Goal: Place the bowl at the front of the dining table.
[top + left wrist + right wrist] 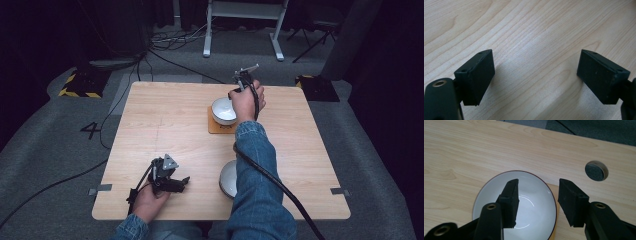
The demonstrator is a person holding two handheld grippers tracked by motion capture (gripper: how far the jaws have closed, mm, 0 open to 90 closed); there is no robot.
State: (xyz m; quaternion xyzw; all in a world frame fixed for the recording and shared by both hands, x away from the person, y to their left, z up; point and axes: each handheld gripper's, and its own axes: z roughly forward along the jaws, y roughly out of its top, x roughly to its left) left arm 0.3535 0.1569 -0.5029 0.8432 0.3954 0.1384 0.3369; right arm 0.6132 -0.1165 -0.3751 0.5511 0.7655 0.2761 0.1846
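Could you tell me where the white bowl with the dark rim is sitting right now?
The white bowl sits on an orange mat right of the table's centre toward the far edge, directly below the right gripper, whose jaws straddle its rim.

1. A bowl [223,110] sits on a mat [216,128] toward the far middle of the table [165,120].
2. The right gripper [244,75] hangs just behind the bowl.
3. A second bowl [228,179] lies near the front edge, partly under the sleeve [255,165].
4. The left gripper [172,184] rests at the front left.
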